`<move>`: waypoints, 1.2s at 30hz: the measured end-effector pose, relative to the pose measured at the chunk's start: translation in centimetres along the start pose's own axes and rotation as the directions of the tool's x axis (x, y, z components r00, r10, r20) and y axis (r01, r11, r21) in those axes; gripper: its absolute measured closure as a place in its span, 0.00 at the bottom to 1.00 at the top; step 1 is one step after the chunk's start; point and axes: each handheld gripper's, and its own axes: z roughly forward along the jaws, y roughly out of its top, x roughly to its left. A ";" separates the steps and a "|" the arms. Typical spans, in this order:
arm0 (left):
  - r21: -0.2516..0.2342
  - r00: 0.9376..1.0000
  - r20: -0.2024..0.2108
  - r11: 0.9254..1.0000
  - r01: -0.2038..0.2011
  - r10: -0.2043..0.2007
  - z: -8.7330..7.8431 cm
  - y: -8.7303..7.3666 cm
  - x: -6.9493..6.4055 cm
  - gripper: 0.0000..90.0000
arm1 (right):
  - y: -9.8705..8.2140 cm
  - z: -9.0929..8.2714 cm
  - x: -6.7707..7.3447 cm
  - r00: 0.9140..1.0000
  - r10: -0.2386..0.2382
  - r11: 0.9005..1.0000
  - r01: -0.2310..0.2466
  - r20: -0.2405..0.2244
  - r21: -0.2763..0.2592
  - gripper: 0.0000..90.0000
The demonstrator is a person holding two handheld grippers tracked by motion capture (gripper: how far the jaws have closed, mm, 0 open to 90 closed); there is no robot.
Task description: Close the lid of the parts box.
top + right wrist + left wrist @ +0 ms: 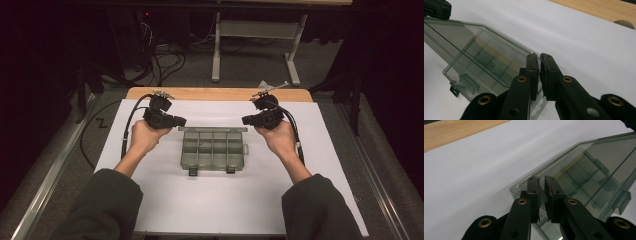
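Observation:
A smoky clear plastic compartment box [212,150] lies in the middle of the white table cover, its latches toward the person. Its lid [212,129] is lifted off the tray and seen nearly edge-on along the far side. My left gripper [182,121] pinches the lid's left corner; in the left gripper view the jaws [541,187] are clamped on the lid [599,152] rim. My right gripper [245,120] pinches the right corner; in the right gripper view it [539,65] clamps the lid [474,42] edge. The dividers show through the plastic.
The white sheet [220,200] covers a wooden table whose bare edge [220,94] runs along the far side. Two latches [192,171] stick out at the box's near edge. Cables and a white desk frame [257,45] are on the floor beyond.

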 end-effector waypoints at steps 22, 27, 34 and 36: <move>0.019 0.999 -0.001 0.999 -0.042 0.042 0.3 -2.1 -1.1 0.91 | -1.6 0.6 0.6 0.999 -0.031 0.999 0.031 -0.023 0.008 0.96; 0.014 0.999 0.005 0.999 -0.045 0.045 0.3 -2.5 -1.3 0.91 | -2.0 0.7 0.9 0.999 -0.040 0.999 0.040 -0.023 0.013 0.96; 0.019 0.998 0.007 0.998 -0.062 0.062 0.6 -3.2 -1.8 0.91 | -2.7 1.2 1.1 0.998 -0.054 0.998 0.054 -0.028 0.024 0.96; 0.021 0.998 0.003 0.998 -0.065 0.065 0.7 -3.4 -2.0 0.90 | -2.9 1.4 1.3 0.998 -0.052 0.998 0.052 -0.028 0.028 0.96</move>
